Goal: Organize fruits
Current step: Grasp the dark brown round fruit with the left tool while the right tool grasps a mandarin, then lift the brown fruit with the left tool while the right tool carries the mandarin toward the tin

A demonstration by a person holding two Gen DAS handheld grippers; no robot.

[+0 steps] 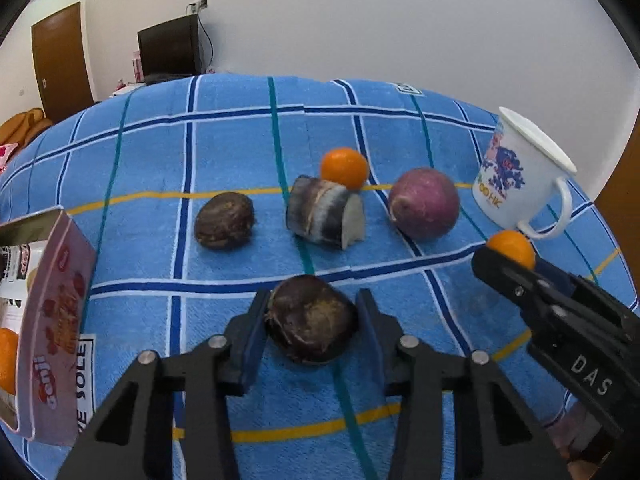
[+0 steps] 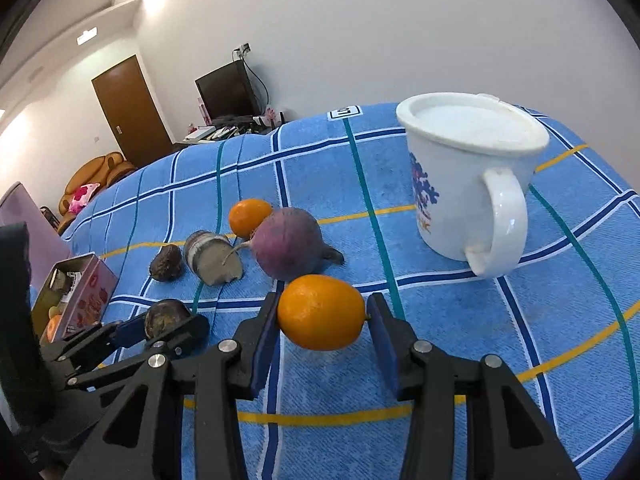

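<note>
My left gripper (image 1: 314, 306) is shut on a dark brown wrinkled fruit (image 1: 312, 320) low over the blue checked cloth (image 1: 240, 152); both blue pads touch its sides. My right gripper (image 2: 325, 306) is shut on a small orange fruit (image 2: 322, 312), held just above the cloth. The left wrist view also shows this orange fruit (image 1: 512, 248) at the right. On the cloth lie a second dark fruit (image 1: 225, 221), a cut grey root piece (image 1: 324, 214), another small orange (image 1: 344, 168) and a round purple root (image 1: 424, 203).
A white mug (image 2: 468, 184) with a lid stands on the cloth at the right. An open pink box (image 1: 52, 320) sits at the left edge with an orange inside. A door, a monitor and a brown sofa are far behind.
</note>
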